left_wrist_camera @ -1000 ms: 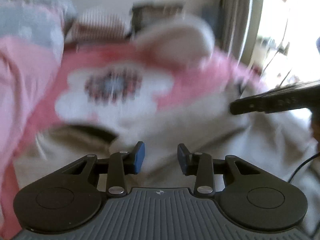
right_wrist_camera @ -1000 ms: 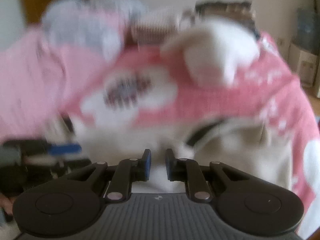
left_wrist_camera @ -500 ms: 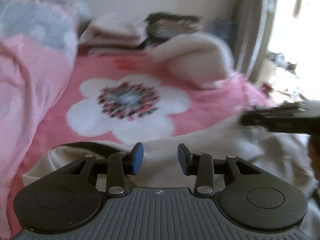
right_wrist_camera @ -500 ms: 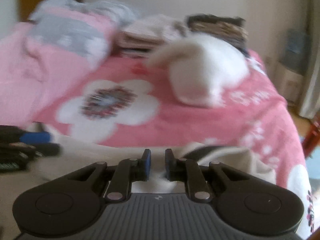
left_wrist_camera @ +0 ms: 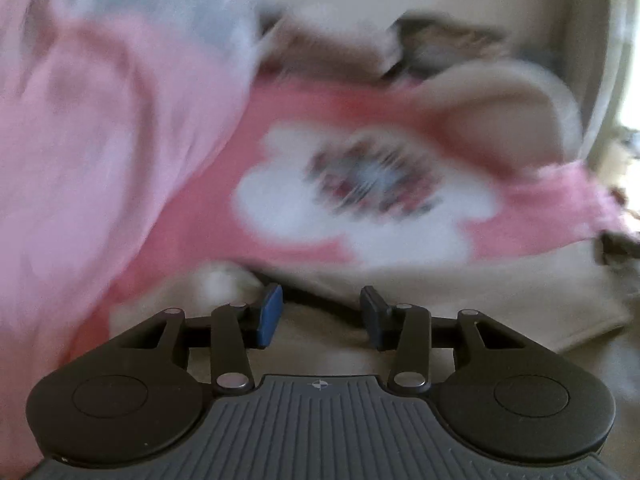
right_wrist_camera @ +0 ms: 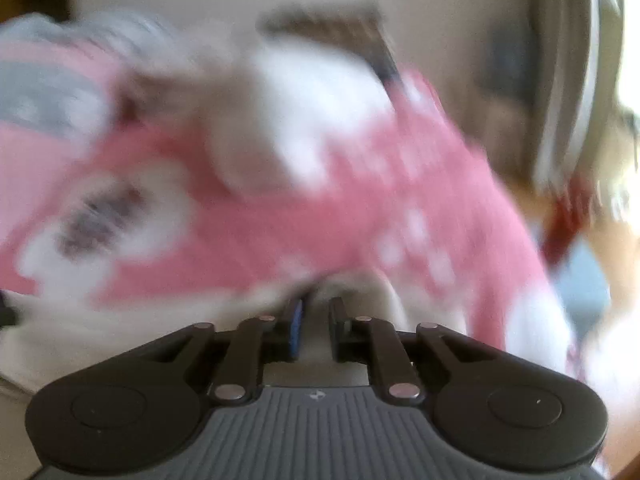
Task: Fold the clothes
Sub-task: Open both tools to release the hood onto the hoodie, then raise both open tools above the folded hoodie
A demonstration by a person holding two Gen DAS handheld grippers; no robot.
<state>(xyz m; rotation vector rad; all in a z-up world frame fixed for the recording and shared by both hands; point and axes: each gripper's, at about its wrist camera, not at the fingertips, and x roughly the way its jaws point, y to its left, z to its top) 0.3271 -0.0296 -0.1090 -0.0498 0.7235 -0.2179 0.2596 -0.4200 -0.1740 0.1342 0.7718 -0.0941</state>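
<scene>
Both views are smeared by motion. A beige garment (left_wrist_camera: 460, 304) lies spread on a pink bedspread (left_wrist_camera: 200, 232) printed with a large white flower. My left gripper (left_wrist_camera: 320, 316) hovers low over the garment's near left part, its blue-padded fingers (left_wrist_camera: 269, 314) wide apart with nothing between them. In the right wrist view the same beige garment (right_wrist_camera: 120, 332) fills the lower left. My right gripper (right_wrist_camera: 316, 326) has its jaws nearly together, with beige cloth in the narrow gap at a dark-edged fold.
A bunched pink and grey quilt (left_wrist_camera: 80, 140) rises on the left. A white fluffy heap (right_wrist_camera: 312, 112) sits on the bed behind the flower, with folded stacks (left_wrist_camera: 440, 44) at the wall. A curtain (right_wrist_camera: 568, 60) and bright window stand at the right.
Both cameras have swung. The flower and the white heap have slid across the views. The left jaws stay wide apart and the right jaws stay nearly together on the beige cloth.
</scene>
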